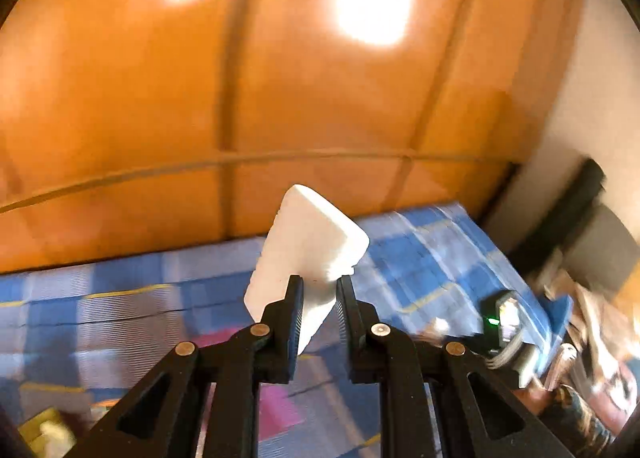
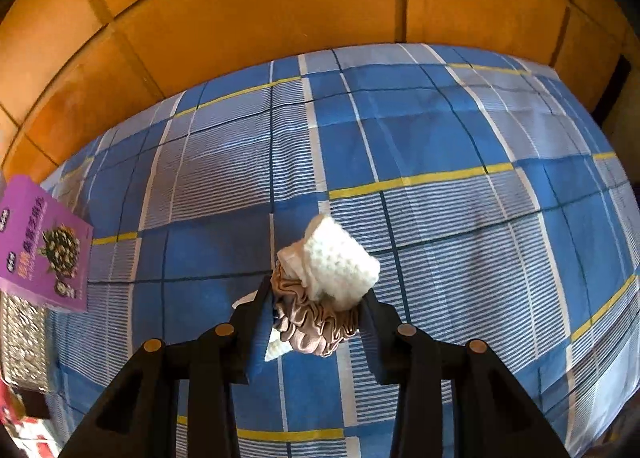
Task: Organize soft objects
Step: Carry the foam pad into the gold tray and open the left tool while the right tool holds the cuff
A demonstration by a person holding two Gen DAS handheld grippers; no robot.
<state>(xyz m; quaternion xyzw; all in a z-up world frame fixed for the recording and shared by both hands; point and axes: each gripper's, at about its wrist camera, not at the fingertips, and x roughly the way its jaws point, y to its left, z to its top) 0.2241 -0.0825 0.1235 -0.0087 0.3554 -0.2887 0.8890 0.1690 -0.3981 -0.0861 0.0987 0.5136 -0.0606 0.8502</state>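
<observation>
The left claw (image 1: 318,298) is clamped on a white foam block (image 1: 306,258), which stands tilted up out of its tips, raised above a bed in a blue plaid sheet (image 1: 120,298), with an orange wooden headboard (image 1: 240,77) behind. The view is blurred by motion. The right claw (image 2: 316,306) is closed on a bundle of soft things: a beige ruffled scrunchie (image 2: 316,326) pinched between the tips and, on its far side and touching it, a white knitted piece (image 2: 340,262) jutting past the tips. The bundle hangs over the sheet near the middle of the bed. At the left edge of the right wrist view, a purple box (image 2: 44,246) lies on the bed, well apart from the bundle.
</observation>
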